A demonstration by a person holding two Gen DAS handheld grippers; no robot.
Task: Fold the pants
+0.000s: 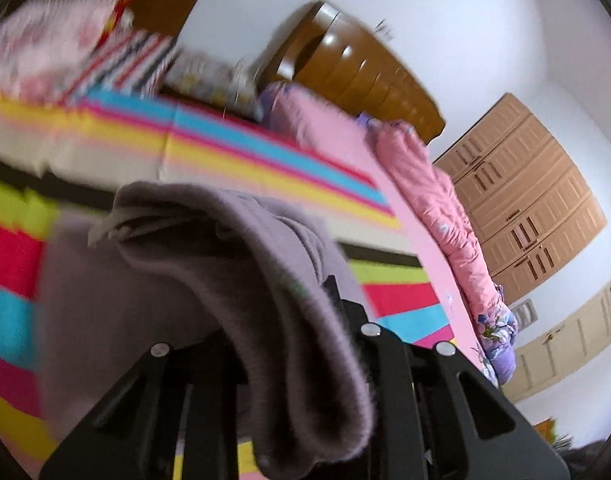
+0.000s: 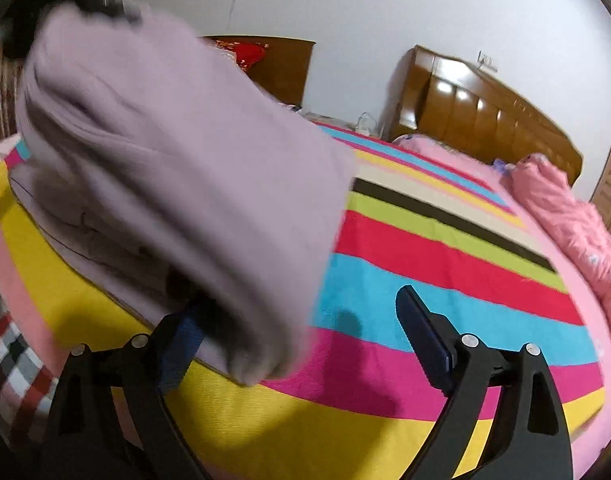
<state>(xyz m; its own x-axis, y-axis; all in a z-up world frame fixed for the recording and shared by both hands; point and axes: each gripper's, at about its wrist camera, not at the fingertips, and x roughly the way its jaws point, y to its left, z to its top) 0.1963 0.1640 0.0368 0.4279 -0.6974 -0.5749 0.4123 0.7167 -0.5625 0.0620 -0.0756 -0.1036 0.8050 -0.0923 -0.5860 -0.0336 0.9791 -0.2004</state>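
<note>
Two tongs work over one pair of lilac pants (image 2: 173, 168), which lies partly on the striped bedspread (image 2: 445, 280) and is partly lifted above it. In the left wrist view the left tongs (image 1: 305, 344), at the bottom centre of the frame, are nearly closed and pinch a thick fold of the fleecy cloth, which drapes over and between the black fingers and trails up toward the middle left of the frame. In the right wrist view the right tongs (image 2: 301, 332), low in the frame, stand wide apart and grip nothing: a raised flap of the pants hangs across the left finger and fills the upper left of the frame, while the right finger stands clear over the blue and magenta stripes. The rest of the garment rests flat on the yellow stripe at the lower left of that view. The step in hand looks like a fold-over, with the left side carrying one end of the pants up and across while the right side is free. The pictures are blurred, so exactly which end is held cannot be told. The next move probably calls for laying the lifted end squarely on the part still lying on the bed, edges matched, before letting go. A pink quilt (image 2: 577, 216) is bunched along the right of the bed, well apart from the pants.
</note>
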